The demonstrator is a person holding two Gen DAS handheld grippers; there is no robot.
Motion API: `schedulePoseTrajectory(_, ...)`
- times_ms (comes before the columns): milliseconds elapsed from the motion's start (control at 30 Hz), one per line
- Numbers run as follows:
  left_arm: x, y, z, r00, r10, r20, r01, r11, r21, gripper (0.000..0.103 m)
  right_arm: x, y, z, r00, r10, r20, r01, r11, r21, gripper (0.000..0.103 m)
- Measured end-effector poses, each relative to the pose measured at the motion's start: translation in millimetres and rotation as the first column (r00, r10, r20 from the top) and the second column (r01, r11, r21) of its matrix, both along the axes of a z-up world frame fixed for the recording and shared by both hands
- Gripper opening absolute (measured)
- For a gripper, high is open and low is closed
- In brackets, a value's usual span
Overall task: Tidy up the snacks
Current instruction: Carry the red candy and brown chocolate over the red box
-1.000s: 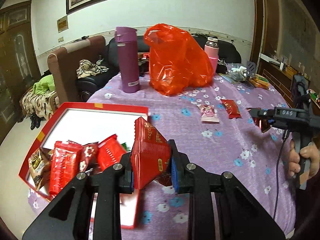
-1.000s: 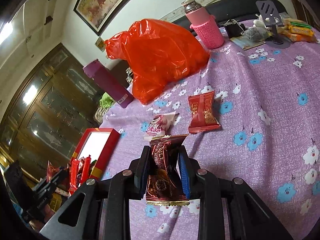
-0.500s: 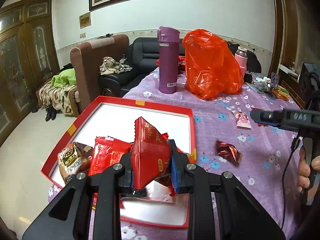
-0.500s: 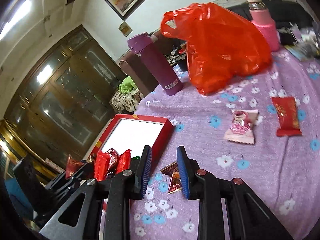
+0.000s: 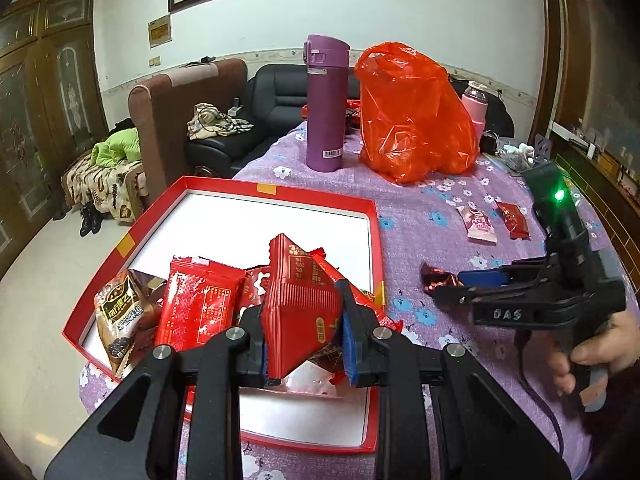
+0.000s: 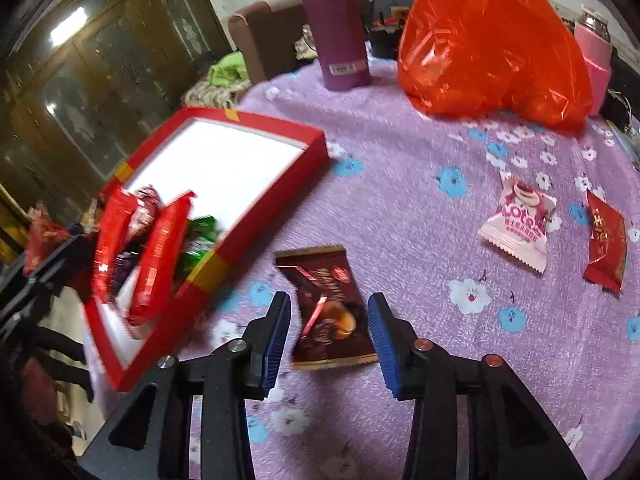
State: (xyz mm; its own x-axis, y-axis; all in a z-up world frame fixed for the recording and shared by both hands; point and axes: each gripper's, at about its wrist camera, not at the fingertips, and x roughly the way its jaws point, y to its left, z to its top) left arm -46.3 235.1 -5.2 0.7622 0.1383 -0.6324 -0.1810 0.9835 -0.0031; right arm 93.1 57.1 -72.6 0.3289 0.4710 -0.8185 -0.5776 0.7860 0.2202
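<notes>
My left gripper (image 5: 304,340) is shut on a red snack packet (image 5: 300,300) and holds it over the near end of the red box (image 5: 376,240), which holds several packets. My right gripper (image 6: 328,332) is open, its jaws on either side of a dark brown snack packet (image 6: 328,308) that lies on the purple cloth just right of the box (image 6: 264,216). The right gripper also shows in the left wrist view (image 5: 472,284), next to that brown packet (image 5: 438,280). A pink packet (image 6: 518,220) and a red packet (image 6: 606,240) lie farther right.
A purple flask (image 5: 326,104), an orange plastic bag (image 5: 412,116) and a pink bottle (image 5: 474,108) stand at the back of the flowered purple tablecloth (image 6: 420,140). Sofas and a cabinet lie beyond the table's left edge.
My right gripper let go of the brown packet, which now lies on the cloth, and its jaws opened wider. My left gripper carried the red packet over the box.
</notes>
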Motion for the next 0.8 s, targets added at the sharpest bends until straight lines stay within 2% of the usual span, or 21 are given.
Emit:
schedulePoseTrajectory(167, 1, 0, -3, 1.000, 0.003, -0.008, -0.003, 1.000, -0.003, 0.024, 3, 3, -4, 0.999, -0.018, 0.030, 0.019, 1.000, -0.011, 0.039)
schedulePoseTrajectory(267, 1, 3, -3, 1.000, 0.013, -0.004, -0.013, 1.000, 0.002, 0.024, 3, 5, -4, 0.998, -0.030, 0.048, 0.031, 0.999, -0.022, 0.033)
schedulePoseTrajectory(300, 0, 4, -3, 1.000, 0.016, -0.001, -0.016, 1.000, 0.004, 0.024, 4, 5, -3, 0.998, -0.031, 0.048, 0.032, 0.999, -0.020, 0.026)
schedulePoseTrajectory(433, -1, 12, -2, 1.000, 0.030, 0.007, -0.030, 1.000, 0.004, 0.024, 11, 0, 1, 0.998, -0.052, -0.040, 0.055, 0.996, 0.076, 0.026)
schedulePoseTrajectory(600, -2, 21, -2, 0.999, 0.046, 0.014, -0.046, 0.999, 0.009, 0.024, 8, -2, 27, 0.997, -0.058, -0.047, 0.066, 0.981, 0.184, 0.026)
schedulePoseTrajectory(800, 1, 34, 2, 0.998, 0.064, 0.023, -0.065, 0.998, 0.027, 0.024, 1, 26, 57, 1.000, 0.005, -0.022, 0.002, 0.960, 0.279, 0.026)
